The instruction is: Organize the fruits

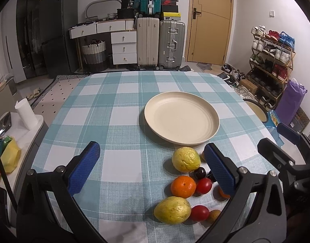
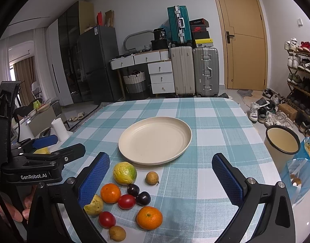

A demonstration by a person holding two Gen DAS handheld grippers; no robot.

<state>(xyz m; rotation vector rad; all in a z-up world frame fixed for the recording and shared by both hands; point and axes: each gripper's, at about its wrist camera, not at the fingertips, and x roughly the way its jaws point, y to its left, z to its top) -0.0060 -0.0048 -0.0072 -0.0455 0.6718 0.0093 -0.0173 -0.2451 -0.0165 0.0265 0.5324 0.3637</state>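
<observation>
An empty cream plate [image 1: 181,117] [image 2: 155,139] sits mid-table on the checked cloth. Before it lies a cluster of fruit: two yellow-green guavas [image 1: 186,159] [image 2: 124,172], a second one [image 1: 172,210] [image 2: 94,204], two oranges [image 1: 183,186] [image 2: 149,217], red tomatoes [image 1: 203,185] [image 2: 126,201], dark plums [image 2: 143,198] and small brown longans [image 2: 152,177]. My left gripper [image 1: 153,162] is open and empty, left of the fruit. My right gripper [image 2: 161,172] is open and empty, above the fruit. The left gripper also shows at the left of the right wrist view [image 2: 53,143].
A cream bin [image 2: 281,141] and a blue bag [image 2: 303,162] stand off the table's right edge. A paper roll [image 1: 26,113] stands on a side unit at the left. Suitcases, drawers and a shoe rack line the far wall.
</observation>
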